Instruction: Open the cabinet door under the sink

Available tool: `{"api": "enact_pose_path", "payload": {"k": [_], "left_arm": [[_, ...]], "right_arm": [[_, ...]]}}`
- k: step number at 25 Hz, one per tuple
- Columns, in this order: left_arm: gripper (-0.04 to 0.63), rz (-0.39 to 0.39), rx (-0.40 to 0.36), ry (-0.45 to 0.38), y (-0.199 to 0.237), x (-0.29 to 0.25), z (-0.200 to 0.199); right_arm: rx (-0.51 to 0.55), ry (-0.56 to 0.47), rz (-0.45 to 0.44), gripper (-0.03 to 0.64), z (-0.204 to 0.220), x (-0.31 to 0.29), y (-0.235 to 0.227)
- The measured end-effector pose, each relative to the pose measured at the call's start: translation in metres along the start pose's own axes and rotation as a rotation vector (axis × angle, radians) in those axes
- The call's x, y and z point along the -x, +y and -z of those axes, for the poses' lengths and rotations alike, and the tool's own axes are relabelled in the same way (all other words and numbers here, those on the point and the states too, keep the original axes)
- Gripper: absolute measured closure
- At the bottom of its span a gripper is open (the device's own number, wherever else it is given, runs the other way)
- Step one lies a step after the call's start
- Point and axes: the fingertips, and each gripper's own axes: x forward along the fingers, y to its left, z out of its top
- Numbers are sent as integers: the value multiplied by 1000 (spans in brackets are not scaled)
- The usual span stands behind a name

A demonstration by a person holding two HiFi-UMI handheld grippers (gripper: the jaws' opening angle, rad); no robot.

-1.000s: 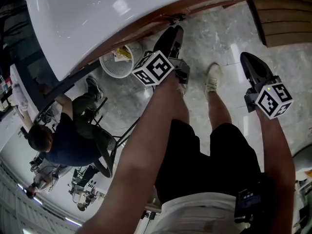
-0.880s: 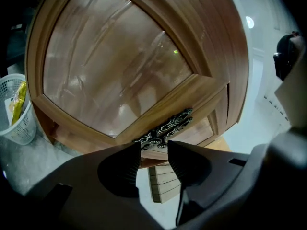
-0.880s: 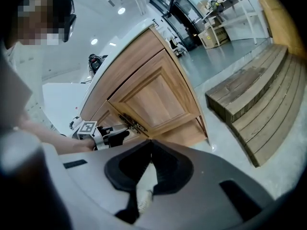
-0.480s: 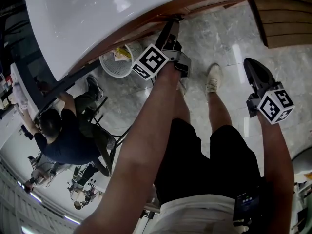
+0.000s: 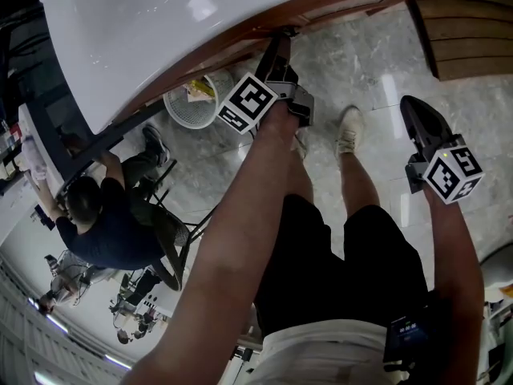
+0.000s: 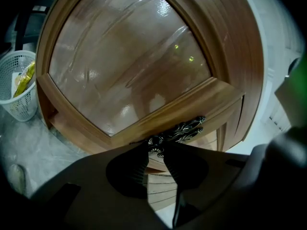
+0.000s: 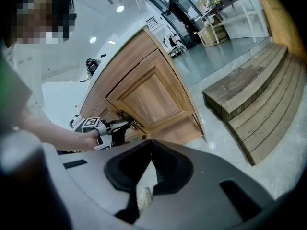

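The brown wooden cabinet door [image 6: 129, 75] sits under the white sink counter [image 5: 160, 22]. Its dark ornate metal handle [image 6: 178, 130] lies along the door's lower rail. My left gripper [image 6: 155, 146] is at the handle's end, its jaws closing, and both fingertips [image 6: 143, 150] touch the rosette between them. In the head view the left gripper [image 5: 280, 42] reaches up to the cabinet's edge. The right gripper view shows the door [image 7: 148, 97], the handle [image 7: 130, 120] and the left gripper [image 7: 115, 129] at it. My right gripper [image 7: 151, 155] is shut and empty, hanging over the floor at the right [image 5: 415, 112].
A white mesh waste basket [image 5: 192, 103] stands on the floor left of the cabinet, also seen as the basket [image 6: 19, 87]. Wooden steps [image 7: 254, 109] lie at the right [image 5: 465, 30]. A person sits at a desk at left [image 5: 104, 223]. My own feet [image 5: 349, 127] stand on the marble floor.
My left gripper moved up from just below the counter edge to the handle and rolled a little. The right gripper stayed nearly in place. The seated person shifted.
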Motion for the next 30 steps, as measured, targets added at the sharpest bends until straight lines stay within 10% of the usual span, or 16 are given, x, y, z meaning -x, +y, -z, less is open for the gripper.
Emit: {"api": "enact_pose_path", "payload": {"k": [30], "left_arm": [[503,84,-49,83,3,33,25]], "right_arm": [[8,100,-30,603,46,-5,23]]}}
